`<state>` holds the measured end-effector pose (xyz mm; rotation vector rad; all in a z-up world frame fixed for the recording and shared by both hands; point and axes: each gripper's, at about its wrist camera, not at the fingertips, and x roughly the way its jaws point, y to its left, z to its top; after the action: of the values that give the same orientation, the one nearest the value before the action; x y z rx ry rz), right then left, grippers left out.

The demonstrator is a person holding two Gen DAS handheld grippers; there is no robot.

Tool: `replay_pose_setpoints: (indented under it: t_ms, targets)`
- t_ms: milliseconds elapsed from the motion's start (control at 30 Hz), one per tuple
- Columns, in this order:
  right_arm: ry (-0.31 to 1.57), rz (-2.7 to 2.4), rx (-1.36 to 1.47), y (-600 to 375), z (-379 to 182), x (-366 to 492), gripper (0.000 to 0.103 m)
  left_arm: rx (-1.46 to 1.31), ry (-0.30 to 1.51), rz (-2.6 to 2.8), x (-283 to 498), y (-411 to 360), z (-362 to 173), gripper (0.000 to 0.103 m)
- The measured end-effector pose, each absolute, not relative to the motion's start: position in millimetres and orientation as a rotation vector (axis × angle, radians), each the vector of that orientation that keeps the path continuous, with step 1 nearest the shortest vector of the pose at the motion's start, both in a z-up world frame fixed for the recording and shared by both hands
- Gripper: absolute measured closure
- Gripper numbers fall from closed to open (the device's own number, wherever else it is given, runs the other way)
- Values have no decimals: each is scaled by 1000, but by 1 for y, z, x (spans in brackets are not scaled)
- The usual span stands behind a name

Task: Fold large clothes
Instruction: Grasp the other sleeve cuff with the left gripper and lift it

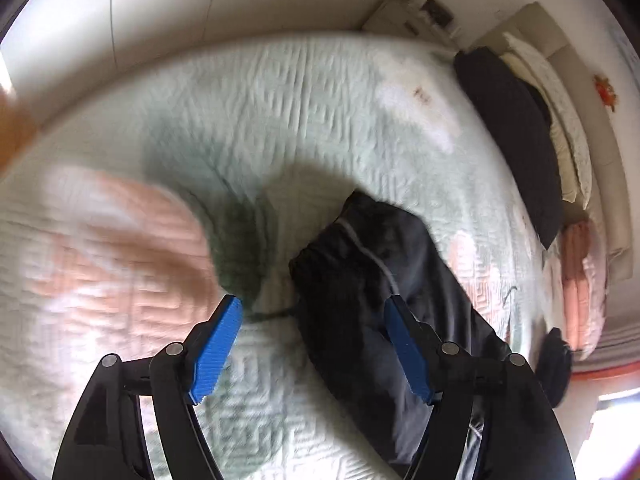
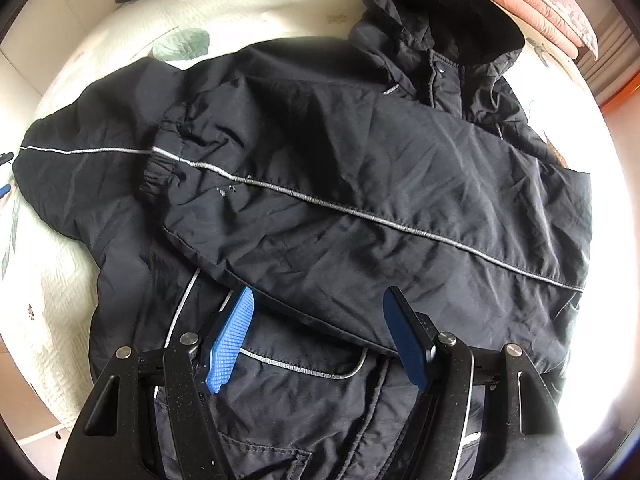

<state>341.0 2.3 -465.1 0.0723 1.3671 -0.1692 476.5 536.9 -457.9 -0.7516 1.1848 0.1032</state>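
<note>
Your black jacket (image 2: 340, 184) lies crumpled on the bed (image 2: 52, 300), one grey-piped sleeve (image 2: 360, 208) folded across its middle. Both left gripper (image 1: 314, 312) and right gripper (image 2: 318, 300) fingers stand apart, holding nothing.

A bed (image 1: 280, 92) with a pale quilted cover carries the black jacket (image 2: 360, 208), spread flat, plus folded pink bedding (image 2: 532, 0).

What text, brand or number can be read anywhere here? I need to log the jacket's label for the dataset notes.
None can be read.
The black jacket shows only grey piping and a snap, no visible label or logo.
The quilted bedspread carries a pattern only.
Items on the shelf at the far wall are too small and blurred to tell whether they bear text.
</note>
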Motion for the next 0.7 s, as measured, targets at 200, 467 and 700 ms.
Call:
replay_pose_setpoints:
  t_ms: [200,467,700]
  targets:
    - [1362,-179,77,0,-463,336,33,-703,1103,43,482,525,-452,81]
    - [1335,-178,121,-18,-457,321,33,-516,924,-139,445,443,-350,86]
    - [1298,-159,151,-50,-442,307,33,-326,871,-422,399,304,-278,86]
